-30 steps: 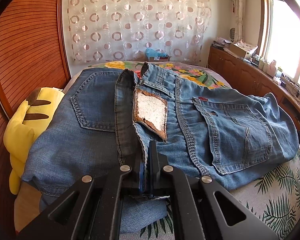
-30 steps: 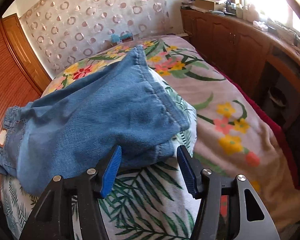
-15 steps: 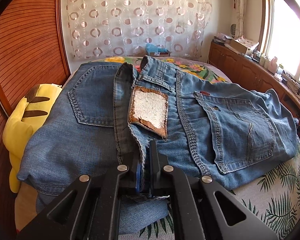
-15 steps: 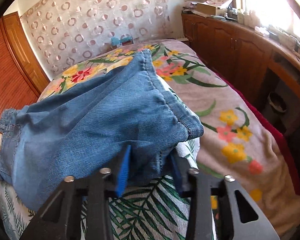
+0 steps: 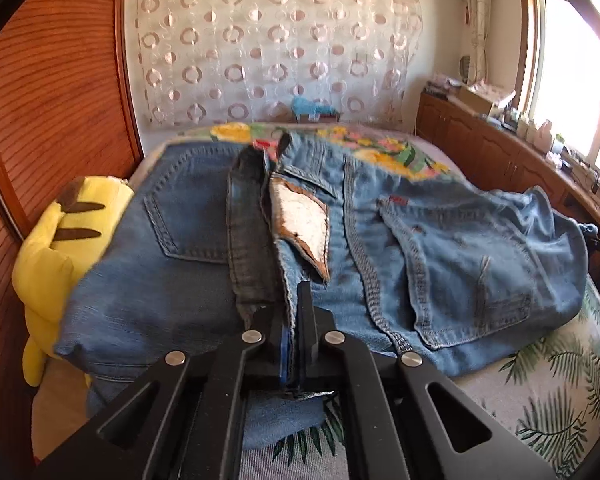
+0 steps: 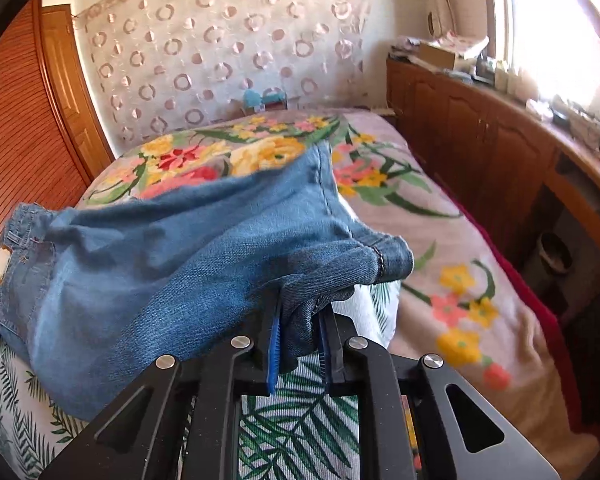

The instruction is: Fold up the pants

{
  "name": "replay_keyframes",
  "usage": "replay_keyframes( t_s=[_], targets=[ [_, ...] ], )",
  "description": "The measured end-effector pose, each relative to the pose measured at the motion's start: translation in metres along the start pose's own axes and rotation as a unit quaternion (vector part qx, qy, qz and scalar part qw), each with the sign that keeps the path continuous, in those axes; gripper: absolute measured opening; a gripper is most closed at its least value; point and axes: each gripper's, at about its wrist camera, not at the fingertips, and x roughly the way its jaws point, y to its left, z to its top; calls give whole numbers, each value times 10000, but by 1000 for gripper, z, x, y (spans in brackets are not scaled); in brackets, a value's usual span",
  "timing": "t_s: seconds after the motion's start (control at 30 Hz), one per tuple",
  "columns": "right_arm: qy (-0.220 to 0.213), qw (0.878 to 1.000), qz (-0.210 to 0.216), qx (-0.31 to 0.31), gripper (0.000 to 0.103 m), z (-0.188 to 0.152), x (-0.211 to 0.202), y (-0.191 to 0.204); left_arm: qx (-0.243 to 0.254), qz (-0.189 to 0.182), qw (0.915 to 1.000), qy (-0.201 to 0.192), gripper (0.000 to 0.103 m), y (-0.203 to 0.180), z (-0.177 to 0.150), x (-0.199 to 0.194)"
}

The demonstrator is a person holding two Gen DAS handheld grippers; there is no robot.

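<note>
Blue jeans (image 5: 440, 240) lie across the bed with their back pockets and a white leather patch (image 5: 304, 224) facing up. My left gripper (image 5: 293, 312) is shut on the waistband edge near the patch, denim pinched between its fingers. In the right wrist view the leg end of the jeans (image 6: 204, 264) is bunched and lifted slightly off the bed. My right gripper (image 6: 298, 320) has its jaws closing on the hem corner, and the blue pads press a thick fold of denim between them.
A yellow plush toy (image 5: 56, 248) lies at the bed's left edge by the wooden slatted wall. A floral blanket (image 6: 452, 264) covers the far and right parts of the bed, a leaf-print sheet (image 6: 300, 428) the near part. Wooden cabinets (image 6: 500, 152) run along the right under the window.
My right gripper has closed from wide open onto the hem corner, which now bunches and lifts. The left gripper keeps its grip on the waistband; the denim there has shifted a little.
</note>
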Motion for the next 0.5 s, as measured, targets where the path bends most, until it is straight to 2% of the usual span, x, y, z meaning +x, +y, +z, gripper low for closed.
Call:
replay_keyframes(
  t_s=[0.07, 0.23, 0.5],
  targets=[
    [-188, 9998, 19, -11, 14, 2, -12, 0, -88, -4, 9997, -233, 3, 2, 3, -19],
    [-510, 9986, 97, -90, 14, -4, -44, 1, -105, -16, 9991, -409, 3, 6, -1, -47],
    [-622, 9976, 190, -241, 14, -50, -91, -4, -264, -115, 9979, -582, 3, 20, -33, -95]
  ],
)
